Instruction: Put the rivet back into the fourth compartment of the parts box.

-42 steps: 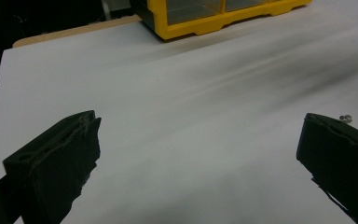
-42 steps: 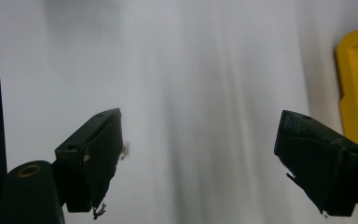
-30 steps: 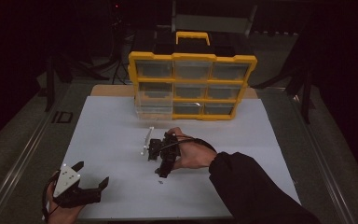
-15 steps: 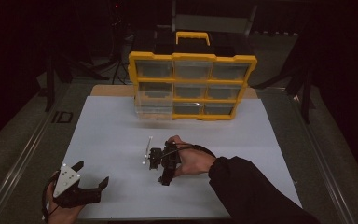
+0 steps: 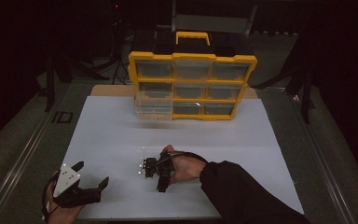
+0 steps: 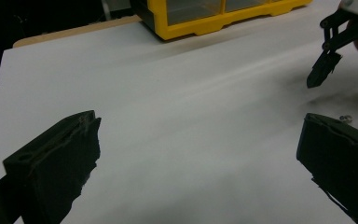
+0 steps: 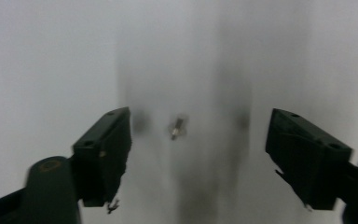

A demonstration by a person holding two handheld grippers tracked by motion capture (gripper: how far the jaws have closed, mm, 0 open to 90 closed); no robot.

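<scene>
Two grippers, both gaping: my left gripper (image 5: 91, 186) rests idle at the near left, out of the way. My right gripper (image 7: 198, 154) points down at mid-sheet, jaws wide on either side of a small screw (image 7: 177, 127) lying on the white sheet (image 5: 214, 135), ready to pinch it. Far off stands the yellow organizer (image 5: 192, 86), one clear drawer (image 5: 154, 111) pulled out, probably to take it.

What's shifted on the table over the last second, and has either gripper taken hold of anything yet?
The right gripper has drawn back toward the person and now hangs open, pointing down over a small metal screw lying on the white sheet; nothing is gripped. The left gripper stays open at the near left corner, and the yellow drawer organizer has not moved.
</scene>
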